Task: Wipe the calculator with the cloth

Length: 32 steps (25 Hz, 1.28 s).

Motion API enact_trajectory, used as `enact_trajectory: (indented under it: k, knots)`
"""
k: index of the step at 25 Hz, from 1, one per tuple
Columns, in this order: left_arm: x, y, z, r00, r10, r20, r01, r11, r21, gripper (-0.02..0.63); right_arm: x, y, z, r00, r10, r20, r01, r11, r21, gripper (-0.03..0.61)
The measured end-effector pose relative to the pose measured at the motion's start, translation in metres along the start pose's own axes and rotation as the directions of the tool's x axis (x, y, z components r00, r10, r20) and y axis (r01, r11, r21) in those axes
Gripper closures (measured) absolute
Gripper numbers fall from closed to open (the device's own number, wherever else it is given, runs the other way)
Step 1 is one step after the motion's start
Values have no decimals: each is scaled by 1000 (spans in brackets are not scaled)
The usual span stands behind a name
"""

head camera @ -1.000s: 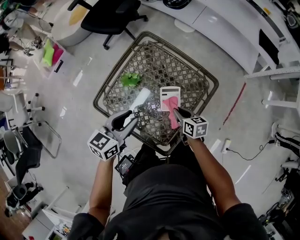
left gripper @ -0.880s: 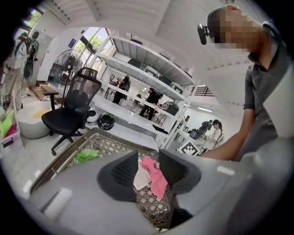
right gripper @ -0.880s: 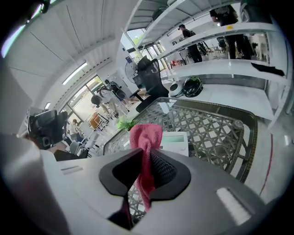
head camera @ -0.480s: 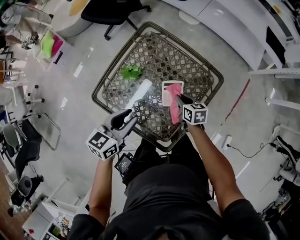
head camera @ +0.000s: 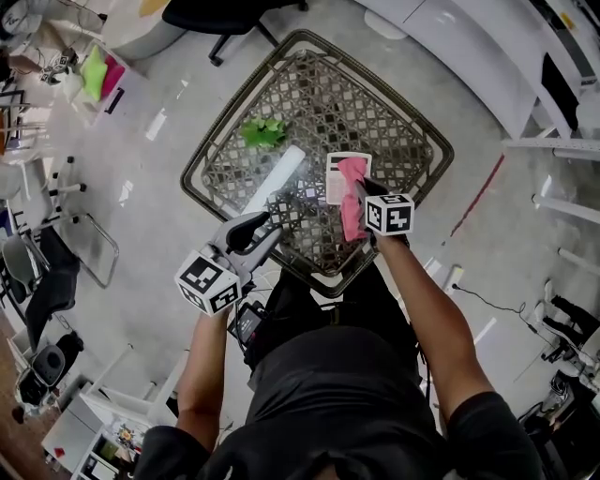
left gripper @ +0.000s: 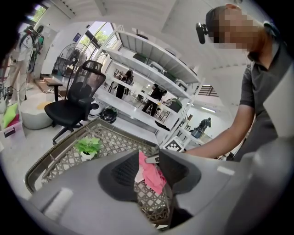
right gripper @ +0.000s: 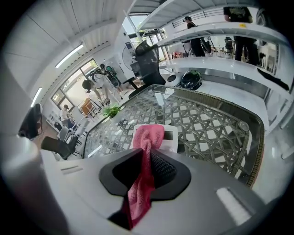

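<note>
A white calculator [head camera: 337,176] lies on the wicker, glass-topped table [head camera: 202,159], near its front right. My right gripper [head camera: 360,193] is shut on a pink cloth [head camera: 352,199], which drapes over the calculator's right half. In the right gripper view the cloth [right gripper: 148,137] runs out between the closed jaws of the right gripper [right gripper: 147,167] onto the calculator [right gripper: 172,137]. My left gripper [head camera: 261,230] hovers over the table's front left edge, open and holding nothing. In the left gripper view the left gripper [left gripper: 148,173] has a gap between its jaws, through which the cloth [left gripper: 151,178] shows farther off.
A white tube [head camera: 277,178] lies on the table left of the calculator, and a small green plant [head camera: 263,131] stands behind it. A black office chair [head camera: 225,11] is beyond the table. White shelving [left gripper: 151,78] and desks ring the room.
My right gripper has sunk and moved forward with the cloth, which now lies farther up over the calculator. The left gripper has dropped slightly.
</note>
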<state>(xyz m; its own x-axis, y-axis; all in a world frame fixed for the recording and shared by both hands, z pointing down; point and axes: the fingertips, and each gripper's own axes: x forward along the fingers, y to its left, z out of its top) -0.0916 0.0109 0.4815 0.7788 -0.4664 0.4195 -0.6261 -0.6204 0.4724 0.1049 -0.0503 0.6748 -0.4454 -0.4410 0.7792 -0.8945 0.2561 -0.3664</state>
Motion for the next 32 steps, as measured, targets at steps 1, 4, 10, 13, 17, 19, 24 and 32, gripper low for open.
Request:
enact_trajectory:
  k: [1,4,10,13,17,19,24,32]
  knots:
    - [1,1,-3,1000,1,-3,-1,1000,-1,445,2,0,0,1000,-2,1,2,1000,-4,528]
    - [1,2,-11,1000,3,-17,-3,1000,-5,445,7,3,-3,1000,-4,-7,3,999,-48,528]
    - [4,-1,-10,1000,-3,-24,3,1000,-5,445,11,20,-3,1000,20,-15,-22,991,-129,528]
    - [8,-3,-13,999,-10,-34,10,1000,-1,445,10,21,-4,1000,13,-10,-14,994,-112,528]
    - [14,-8,-22,998,-23,-66,24,1000,10,445,6,12,-14,999,-19,-27,17,996,-88,528]
    - [17,-11,-26,996,-37,-77,37,999,7,445,5,2,-22,998,-45,-44,42,997,-64,528]
    - [26,-17,-37,992,-66,-105,66,998,1,445,2,-10,-30,996,-71,-59,68,997,-46,528]
    - [30,-10,-40,990,-70,-122,69,998,-11,445,15,8,-27,997,-32,-65,26,995,-98,528]
